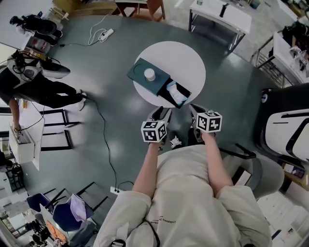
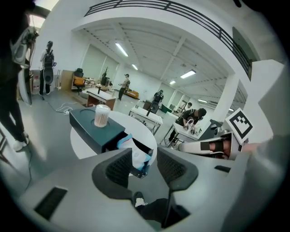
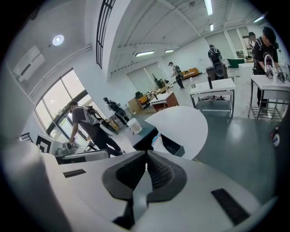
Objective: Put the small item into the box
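Observation:
A dark teal box (image 1: pixel 148 79) lies on the round white table (image 1: pixel 186 60). Its drawer (image 1: pixel 177 94) is pulled out toward me and holds a white and blue packet (image 2: pixel 136 156). On the box's lid stands a small white jar (image 1: pixel 149 74), also seen in both gripper views (image 2: pixel 102 115) (image 3: pixel 134 125). Short of the table's near edge, my left gripper (image 1: pixel 161 113) is held open and empty, its jaws framing the drawer (image 2: pixel 141 159). Beside it, my right gripper (image 1: pixel 195 111) is shut with its pads touching and nothing between them (image 3: pixel 146 157).
A person in black (image 1: pixel 41 89) stands at the left among cables and a power strip (image 1: pixel 107 34). White work tables (image 1: pixel 219 14) stand at the back, and a black and white chair (image 1: pixel 285 125) at the right. A small white scrap (image 1: pixel 175 142) lies on the floor by my feet.

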